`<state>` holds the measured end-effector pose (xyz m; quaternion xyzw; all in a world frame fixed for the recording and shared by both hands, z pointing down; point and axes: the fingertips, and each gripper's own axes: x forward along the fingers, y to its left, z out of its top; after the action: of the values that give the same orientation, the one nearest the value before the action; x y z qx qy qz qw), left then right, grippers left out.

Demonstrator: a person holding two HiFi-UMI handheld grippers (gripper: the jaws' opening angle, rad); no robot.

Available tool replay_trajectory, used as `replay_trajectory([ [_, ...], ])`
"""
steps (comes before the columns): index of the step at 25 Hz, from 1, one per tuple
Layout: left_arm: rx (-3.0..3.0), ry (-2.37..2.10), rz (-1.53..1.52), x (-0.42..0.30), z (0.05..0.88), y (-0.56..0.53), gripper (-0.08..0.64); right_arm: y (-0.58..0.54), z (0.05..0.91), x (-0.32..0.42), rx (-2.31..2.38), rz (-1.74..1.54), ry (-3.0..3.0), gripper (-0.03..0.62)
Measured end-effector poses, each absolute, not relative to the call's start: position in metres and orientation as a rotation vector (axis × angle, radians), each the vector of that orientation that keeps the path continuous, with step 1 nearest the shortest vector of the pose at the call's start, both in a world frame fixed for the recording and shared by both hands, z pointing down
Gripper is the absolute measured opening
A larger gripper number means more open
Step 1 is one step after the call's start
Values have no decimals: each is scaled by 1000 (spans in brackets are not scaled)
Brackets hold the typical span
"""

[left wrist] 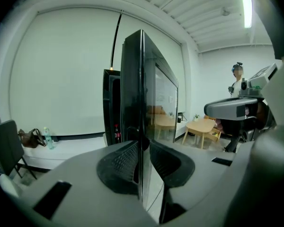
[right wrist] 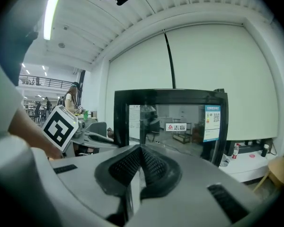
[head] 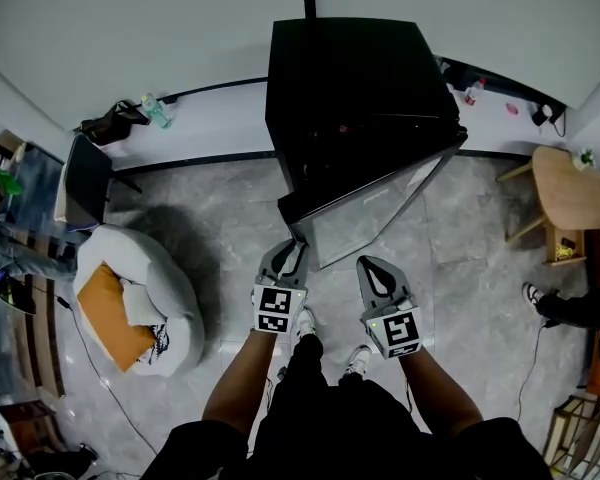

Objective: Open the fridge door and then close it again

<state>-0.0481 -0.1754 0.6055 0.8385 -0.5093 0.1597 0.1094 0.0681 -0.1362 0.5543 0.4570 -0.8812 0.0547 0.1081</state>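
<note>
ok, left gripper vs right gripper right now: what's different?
Jaws: left gripper grips the fridge door by its edge; right gripper is shut, empty. Pose: left gripper sees the door edge-on; right gripper faces its glass front. Both point at the partly open door.

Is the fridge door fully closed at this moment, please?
No, in the head view the fridge door stands swung out at an angle from the fridge, its free edge between the jaws of the left tool.
</note>
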Motion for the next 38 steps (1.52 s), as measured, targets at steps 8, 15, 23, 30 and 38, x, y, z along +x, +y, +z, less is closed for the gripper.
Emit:
replay_trajectory([
  [8,2439,-1512,489,-32,610,-145,84,-109,547,87,1333,141,-2611,9],
  [15,2435,-1528,505,-12,607,-119,77,-87,540,100,1324,127,-2637,9],
  [23,2461,-1492,545,18,604,-87,67,-59,539,119,1316,122,-2656,9],
  [30,2513,-1429,545,54,604,-55,57,-38,540,134,1328,112,-2657,9],
  [38,2549,-1352,577,97,605,-23,57,-20,539,151,1394,126,-2663,9],
])
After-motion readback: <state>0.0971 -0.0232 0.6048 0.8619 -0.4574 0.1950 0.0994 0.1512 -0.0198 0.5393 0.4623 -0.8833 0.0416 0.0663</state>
